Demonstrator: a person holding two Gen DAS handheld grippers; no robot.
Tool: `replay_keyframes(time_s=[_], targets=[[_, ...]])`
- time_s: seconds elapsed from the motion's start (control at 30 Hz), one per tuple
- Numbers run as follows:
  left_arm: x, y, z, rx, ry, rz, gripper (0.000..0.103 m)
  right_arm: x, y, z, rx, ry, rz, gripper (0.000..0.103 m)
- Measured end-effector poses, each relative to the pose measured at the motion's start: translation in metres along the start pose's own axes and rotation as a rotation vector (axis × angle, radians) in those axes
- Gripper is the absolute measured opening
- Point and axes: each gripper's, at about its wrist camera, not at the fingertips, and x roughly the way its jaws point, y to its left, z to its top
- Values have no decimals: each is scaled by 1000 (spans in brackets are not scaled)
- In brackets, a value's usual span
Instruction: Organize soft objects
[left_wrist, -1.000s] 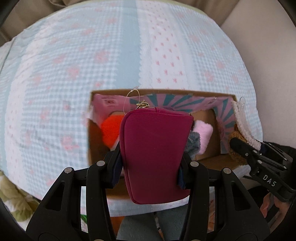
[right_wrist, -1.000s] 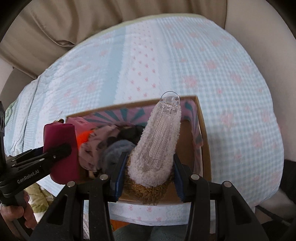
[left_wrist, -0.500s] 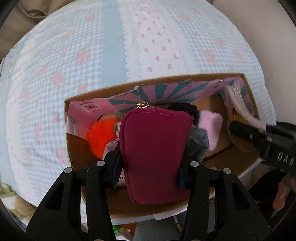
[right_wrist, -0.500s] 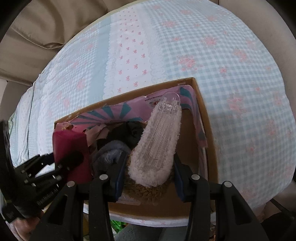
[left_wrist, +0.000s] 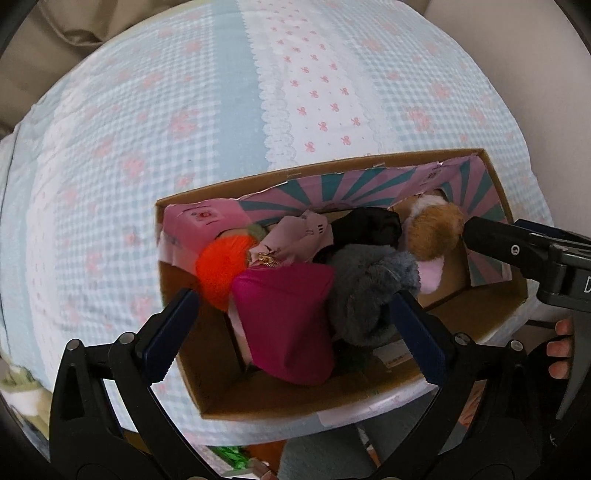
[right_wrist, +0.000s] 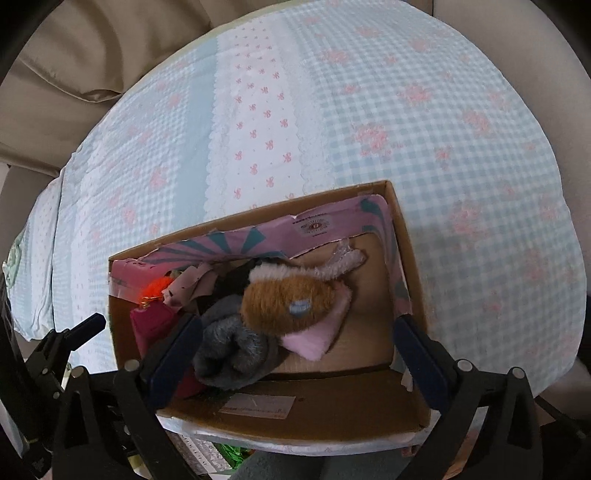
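A cardboard box (left_wrist: 369, 164) (right_wrist: 332, 197) with a pink and teal lining sits on the near edge of the bed. A magenta pouch (left_wrist: 288, 321) (right_wrist: 151, 325) lies in its left part. A brown and white furry slipper (right_wrist: 291, 299) (left_wrist: 432, 236) lies on top of a grey plush item (left_wrist: 365, 291) (right_wrist: 236, 347) and a pink one (right_wrist: 314, 336). An orange pompom (left_wrist: 218, 269) and a black fabric (left_wrist: 369, 225) also lie inside. My left gripper (left_wrist: 295, 317) is open above the pouch. My right gripper (right_wrist: 295, 332) is open above the slipper.
The bed (left_wrist: 184, 110) has a light blue checked cover with pink flowers and a white lace strip. A beige cushion (right_wrist: 74, 74) lies at the far left. The box stands at the bed's near edge, with clutter below it.
Both grippers opened. The pouch dropped from the left one into the box and the slipper dropped from the right one onto the pile. Both cameras rose over the box.
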Motion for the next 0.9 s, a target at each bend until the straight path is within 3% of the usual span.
replay_keyframes(time_s=[0.27,0.5,0.7,0.9], targets=[[-32,6,0,-43,-45,-3,103,-28,10,3,-46,-37,-8,103],[-98,13,2,-87,-141,-3,103,-98,27,5,-116,-121,-33,103],[-184,21,14,-126,-292,15,103,-191,48,10,-187,-284,-102,103],[-273,31,12,-185,-511,44,103,-261,68,4,-235,-446,-147,103]])
